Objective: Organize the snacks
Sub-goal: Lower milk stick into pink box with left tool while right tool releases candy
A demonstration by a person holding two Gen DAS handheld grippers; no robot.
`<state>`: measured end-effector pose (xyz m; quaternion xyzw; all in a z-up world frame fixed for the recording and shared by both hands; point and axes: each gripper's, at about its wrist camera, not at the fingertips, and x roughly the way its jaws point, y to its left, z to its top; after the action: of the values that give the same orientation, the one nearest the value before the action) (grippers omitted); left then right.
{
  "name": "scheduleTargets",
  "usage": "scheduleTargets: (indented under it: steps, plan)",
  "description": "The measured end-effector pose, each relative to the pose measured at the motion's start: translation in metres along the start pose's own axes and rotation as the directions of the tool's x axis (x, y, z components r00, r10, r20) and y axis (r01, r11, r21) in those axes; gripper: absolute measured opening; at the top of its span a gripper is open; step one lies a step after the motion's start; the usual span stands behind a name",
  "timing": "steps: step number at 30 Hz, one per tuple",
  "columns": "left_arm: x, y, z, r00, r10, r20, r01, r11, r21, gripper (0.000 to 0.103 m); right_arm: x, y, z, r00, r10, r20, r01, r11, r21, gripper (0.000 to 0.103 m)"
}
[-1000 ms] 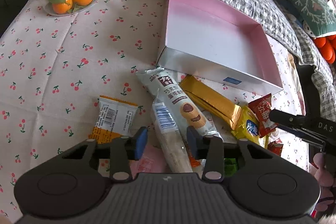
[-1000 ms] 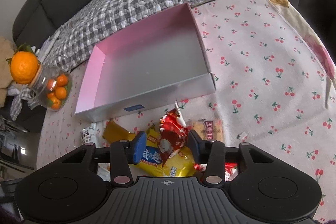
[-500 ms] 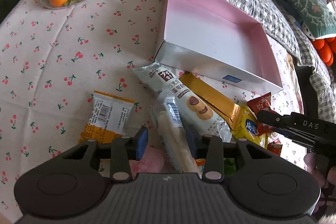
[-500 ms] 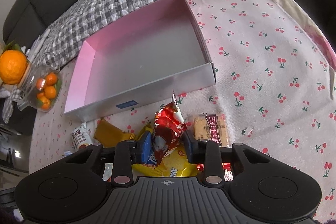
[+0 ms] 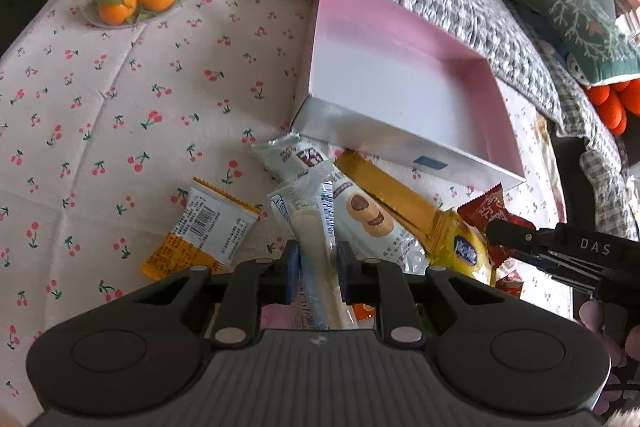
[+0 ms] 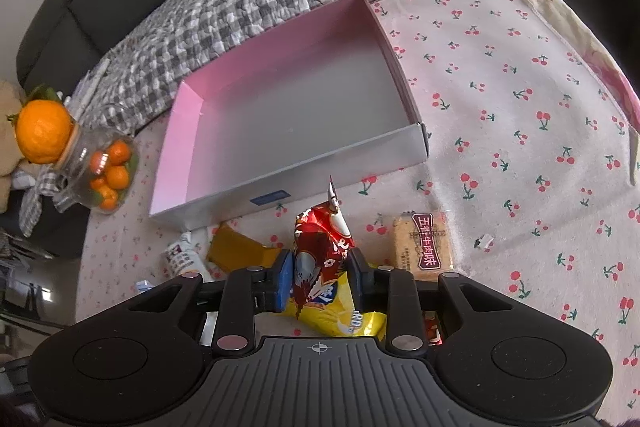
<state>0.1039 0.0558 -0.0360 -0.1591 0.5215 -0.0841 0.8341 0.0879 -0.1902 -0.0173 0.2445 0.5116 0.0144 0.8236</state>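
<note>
Between the left gripper's (image 5: 318,269) blue pads sits a clear, white-and-blue packet (image 5: 314,227); left of it lies an orange-and-white packet (image 5: 202,233), right of it a gold bar (image 5: 390,197). The right gripper (image 6: 320,277) pinches a red wrapper (image 6: 318,247) over a yellow bag (image 6: 340,319). Beyond both, a box (image 6: 280,183) is pink inside and silver-white outside, on a cream cloth (image 6: 520,107) sprigged with red cherries.

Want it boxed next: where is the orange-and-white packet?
Left wrist view, lower left: the orange-and-white packet lies on the cherry tablecloth, left of the left gripper.

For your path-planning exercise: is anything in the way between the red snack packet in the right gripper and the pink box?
Nothing visible. The right gripper holds the red packet; only bare tablecloth lies before the box, whose low front wall it must clear.
</note>
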Motion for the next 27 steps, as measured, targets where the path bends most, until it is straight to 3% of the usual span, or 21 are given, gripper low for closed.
scheduleTargets:
  steps: [9,16,22,27]
  plan:
    - [-0.026,0.0,0.009,0.996,-0.034,0.08,0.036,0.999,-0.028,0.014,-0.02,0.003,0.01,0.996,0.067,0.066,-0.07,0.996,0.053,0.028]
    - [-0.036,-0.019,0.038,0.988,-0.051,0.145,0.052,0.999,-0.001,0.014,-0.021,0.004,0.027,0.979,0.125,0.159,-0.142,0.985,0.098,0.028]
    - [-0.028,-0.038,0.064,0.981,-0.063,0.182,0.062,0.998,0.008,0.014,-0.009,-0.001,0.04,0.97,0.133,0.203,-0.162,0.978,0.133,0.028]
    - [-0.008,-0.052,0.079,0.982,-0.046,0.181,0.042,0.999,0.029,0.014,0.004,-0.008,0.048,0.973,0.093,0.21,-0.123,0.983,0.136,0.028]
